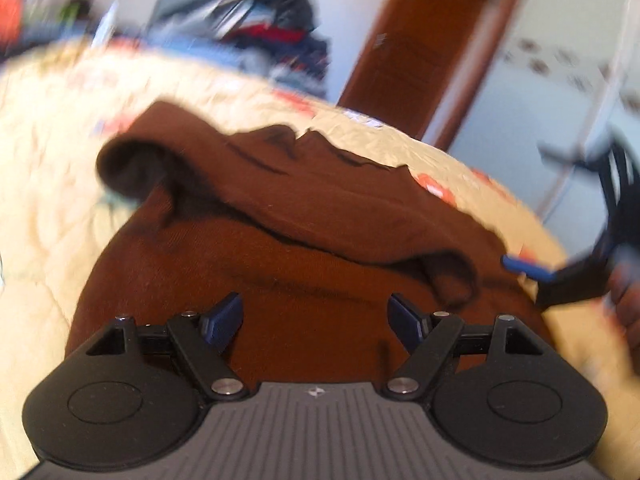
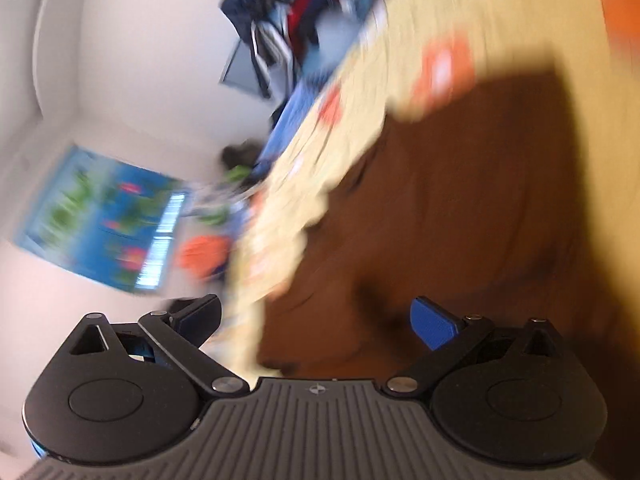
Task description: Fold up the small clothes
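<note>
A brown garment (image 1: 304, 216) lies partly folded on a cream quilted bedspread (image 1: 48, 152), its upper layer rumpled over the lower one. My left gripper (image 1: 316, 320) is open and empty, just above the garment's near part. My right gripper (image 1: 528, 268) shows at the garment's right edge in the left wrist view. In the right wrist view the right gripper (image 2: 316, 320) is open and empty, tilted, over the brown garment (image 2: 460, 200) and the bedspread (image 2: 400, 60). Both views are motion-blurred.
A pile of dark, red and blue clothes (image 1: 272, 24) sits beyond the bed's far edge. A brown wooden door (image 1: 420, 40) stands at the back right. A blue picture (image 2: 104, 216) hangs on the white wall.
</note>
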`<move>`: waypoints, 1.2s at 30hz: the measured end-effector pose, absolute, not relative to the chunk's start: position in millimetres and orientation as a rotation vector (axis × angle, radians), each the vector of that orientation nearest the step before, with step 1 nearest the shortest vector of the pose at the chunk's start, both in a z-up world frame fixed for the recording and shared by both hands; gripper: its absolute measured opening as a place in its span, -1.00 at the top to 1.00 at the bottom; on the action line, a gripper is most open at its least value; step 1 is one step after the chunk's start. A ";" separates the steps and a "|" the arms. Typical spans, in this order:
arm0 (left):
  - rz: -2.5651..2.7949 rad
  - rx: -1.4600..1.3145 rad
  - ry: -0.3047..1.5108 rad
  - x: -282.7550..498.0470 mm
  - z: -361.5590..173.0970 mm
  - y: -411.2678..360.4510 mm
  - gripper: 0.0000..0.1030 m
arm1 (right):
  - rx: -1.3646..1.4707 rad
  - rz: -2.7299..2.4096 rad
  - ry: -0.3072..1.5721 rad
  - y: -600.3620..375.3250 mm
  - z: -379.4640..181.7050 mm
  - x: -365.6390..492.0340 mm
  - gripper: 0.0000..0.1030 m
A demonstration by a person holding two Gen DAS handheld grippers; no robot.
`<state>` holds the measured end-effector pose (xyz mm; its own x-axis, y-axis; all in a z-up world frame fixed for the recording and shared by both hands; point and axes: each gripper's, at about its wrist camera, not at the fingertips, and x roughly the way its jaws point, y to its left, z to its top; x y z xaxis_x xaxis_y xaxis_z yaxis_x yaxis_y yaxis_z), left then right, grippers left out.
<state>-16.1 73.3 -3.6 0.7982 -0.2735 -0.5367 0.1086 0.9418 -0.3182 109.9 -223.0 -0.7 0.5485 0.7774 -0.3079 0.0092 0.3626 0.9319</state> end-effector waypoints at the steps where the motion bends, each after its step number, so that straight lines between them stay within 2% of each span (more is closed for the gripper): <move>1: -0.216 -0.274 0.615 -14.7 -2.4 71.5 -0.65 | 1.147 0.576 0.906 -219.7 -6.0 108.4 -0.81; 4: -0.225 -0.311 0.615 -13.0 -2.7 76.5 -0.69 | 1.289 0.560 0.989 -209.3 -22.2 110.4 -0.63; 11: -0.233 -0.353 0.599 -15.7 -5.6 78.2 -0.69 | 1.491 0.429 1.091 -190.3 -54.1 116.1 -0.64; 12: -0.233 -0.353 0.599 -15.1 -5.1 77.9 -0.69 | 1.518 0.393 1.102 -190.1 -60.9 116.3 -0.55; 14: -0.233 -0.357 0.597 -13.6 -4.9 77.1 -0.70 | 1.584 0.362 1.093 -191.2 -69.8 115.9 -0.50; 15: -0.234 -0.358 0.597 -14.1 -5.0 77.7 -0.70 | 1.578 0.357 1.081 -189.8 -68.3 115.8 -0.35; 16: -0.234 -0.359 0.597 -14.1 -5.2 77.6 -0.70 | 1.538 0.343 1.068 -187.6 -64.9 115.5 0.05; 18: -0.235 -0.357 0.597 -14.5 -5.0 77.9 -0.71 | 1.456 0.290 1.060 -184.8 -61.4 113.7 0.43; 19: -0.235 -0.357 0.597 -14.6 -5.0 78.2 -0.71 | 1.462 0.268 1.069 -185.9 -65.7 112.9 0.59; 21: -0.235 -0.358 0.597 -14.3 -4.9 78.2 -0.72 | 1.465 0.246 1.063 -189.5 -72.8 109.2 0.77; 26: -0.236 -0.356 0.598 -14.3 -5.3 78.6 -0.72 | 1.315 0.273 0.997 -186.7 -50.1 111.9 0.76; 29: -0.235 -0.357 0.597 -14.4 -5.3 78.7 -0.72 | 1.147 0.345 0.906 -182.0 -8.5 119.2 0.76; 34: -0.236 -0.355 0.598 -14.5 -5.4 78.8 -0.73 | 0.744 0.445 0.600 -189.0 86.7 131.5 0.77; 36: -0.236 -0.359 0.597 -14.6 -5.3 78.7 -0.73 | 0.571 0.430 0.520 -193.9 101.6 129.9 0.77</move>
